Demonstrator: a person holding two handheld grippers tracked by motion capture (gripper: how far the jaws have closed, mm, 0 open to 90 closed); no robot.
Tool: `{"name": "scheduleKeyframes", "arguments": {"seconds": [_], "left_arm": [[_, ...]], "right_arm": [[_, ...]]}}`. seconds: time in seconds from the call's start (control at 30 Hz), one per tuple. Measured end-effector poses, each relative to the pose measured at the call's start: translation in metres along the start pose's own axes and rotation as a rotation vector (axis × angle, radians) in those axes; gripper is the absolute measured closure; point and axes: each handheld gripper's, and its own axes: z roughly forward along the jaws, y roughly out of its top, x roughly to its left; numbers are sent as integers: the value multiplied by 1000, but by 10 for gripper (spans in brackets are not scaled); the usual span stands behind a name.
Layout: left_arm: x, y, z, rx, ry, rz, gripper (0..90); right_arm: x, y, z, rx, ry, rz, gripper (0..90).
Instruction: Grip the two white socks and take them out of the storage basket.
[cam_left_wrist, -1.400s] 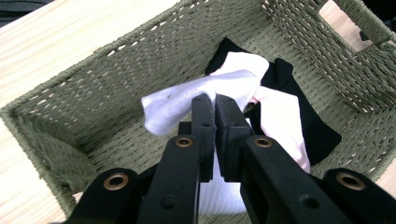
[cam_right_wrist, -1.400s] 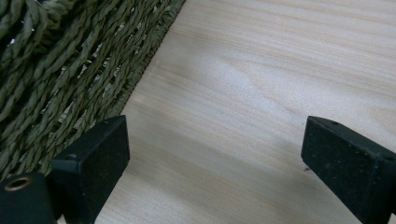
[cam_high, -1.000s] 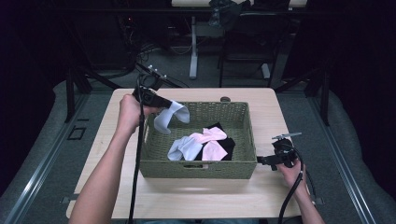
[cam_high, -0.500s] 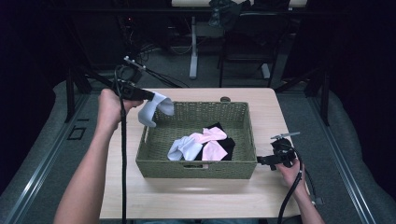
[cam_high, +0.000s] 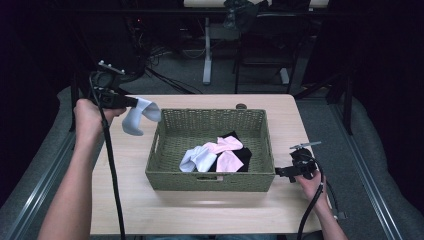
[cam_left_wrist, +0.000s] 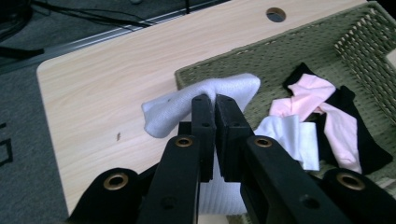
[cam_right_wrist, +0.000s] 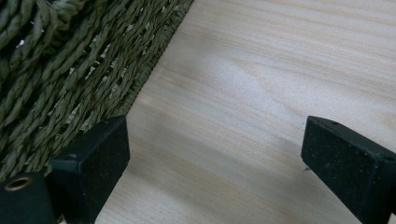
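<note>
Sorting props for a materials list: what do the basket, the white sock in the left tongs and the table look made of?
Basket: woven, twisted olive-green fibre, probably seagrass or paper rope, matte. White sock: soft knit fabric, likely cotton blend, showing fine ribbing. Table: pale wood-grain surface, smooth; possibly laminate rather than solid wood.

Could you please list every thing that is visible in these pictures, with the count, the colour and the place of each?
table: one, light wood, under everything, with a round hole at its far edge
basket: one, green woven, middle of the table
white sock: one, held in the air over the table, left of the basket
white socks in basket: count unclear, near the basket's middle
pink socks: count unclear, lying on the black cloth
black cloth: count unclear, right part of the basket floor
left tool: one, black, shut on the white sock
right tool: one, black, open, low over the table beside the basket's right wall
person's arms: two, coming in from the bottom of the high view
</note>
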Motion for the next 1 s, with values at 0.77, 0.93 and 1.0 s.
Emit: {"name": "scheduleKeyframes", "arguments": {"seconds": [0.77,0.93,1.0], "left_arm": [[54,-70,15,16,134,-130,873],[58,-86,29,29,139,-149,874],[60,-93,37,38,138,-157,873]], "right_arm": [[1,0,-1,1,1,-2,76],[1,0,-1,1,2,-3,76],[2,0,-1,0,2,-4,76]]}}
